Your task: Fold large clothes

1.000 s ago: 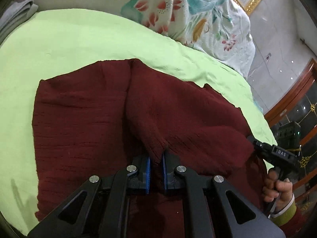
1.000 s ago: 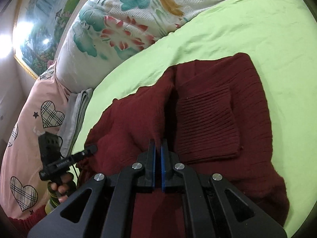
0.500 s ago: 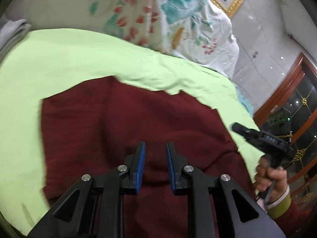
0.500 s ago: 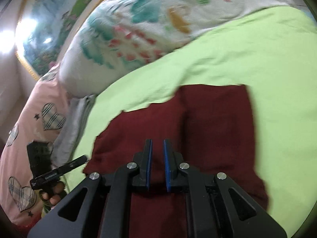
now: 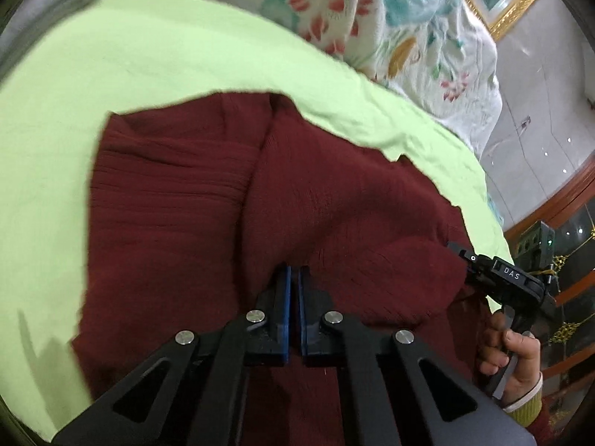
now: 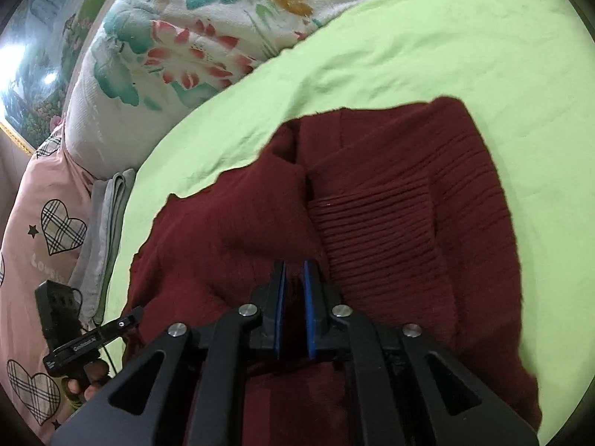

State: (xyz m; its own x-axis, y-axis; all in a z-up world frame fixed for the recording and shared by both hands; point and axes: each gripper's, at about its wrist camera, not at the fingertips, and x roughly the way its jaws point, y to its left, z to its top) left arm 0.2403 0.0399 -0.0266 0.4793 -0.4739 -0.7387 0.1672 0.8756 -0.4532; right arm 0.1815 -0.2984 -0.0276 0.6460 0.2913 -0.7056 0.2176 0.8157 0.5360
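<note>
Presently listed: dark red knit sweater [image 5: 193, 200], partly folded, spread across the centre and lower part of both views on a lime-green bed sheet [image 5: 111, 67]. Left gripper [image 5: 293, 275], bottom centre of its view: jaws have just been closing, blue pads nearly together, pinching a raised fold of the sweater. Right gripper [image 6: 293, 267], bottom centre of its view: narrow gap, knit bunched between the pads. Floral quilt [image 6: 178, 37], upper left. Folded grey cloth [image 6: 108, 223], left edge.

Both claws point steeply down, the left claw [image 5: 293, 273] just closing tight, the right claw [image 6: 293, 265] nearly closed.
</note>
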